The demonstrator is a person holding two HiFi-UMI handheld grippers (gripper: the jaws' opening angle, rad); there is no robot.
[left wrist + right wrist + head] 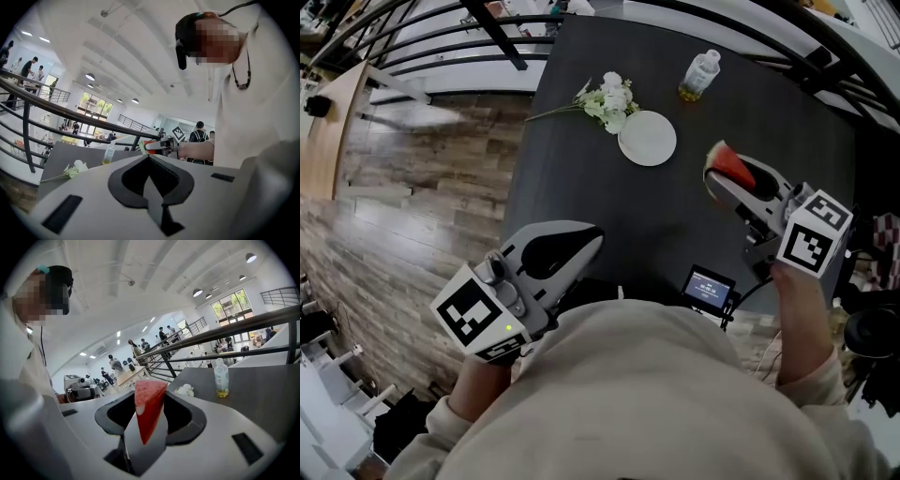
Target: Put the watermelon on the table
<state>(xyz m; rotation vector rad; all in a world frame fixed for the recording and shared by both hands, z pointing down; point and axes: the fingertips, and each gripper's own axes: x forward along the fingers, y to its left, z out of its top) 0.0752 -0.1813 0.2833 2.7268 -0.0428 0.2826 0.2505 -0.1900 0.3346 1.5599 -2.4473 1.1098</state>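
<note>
1. Red watermelon [149, 404] wedge is pinched in the right gripper [718, 182], held above the table [581, 169].
2. Left gripper [592, 239] is closed, empty.
3. Thin grip on slick flesh, so I reckon it might slip or topple on landing.

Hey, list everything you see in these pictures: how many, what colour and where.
watermelon slice: one, red, held over the table's right side
table: one, dark grey, ahead of the person
plate: one, white, on the table's far half
flowers: one bunch, white, just left of the plate
bottle: one, clear with yellowish liquid, beyond the plate
small screen: one, black, lit, at the table's near edge
railing: one, black, beyond the table
floor: brown wood planks, left of the table
left gripper: grey, shut, empty
right gripper: grey, shut on the watermelon slice
</note>
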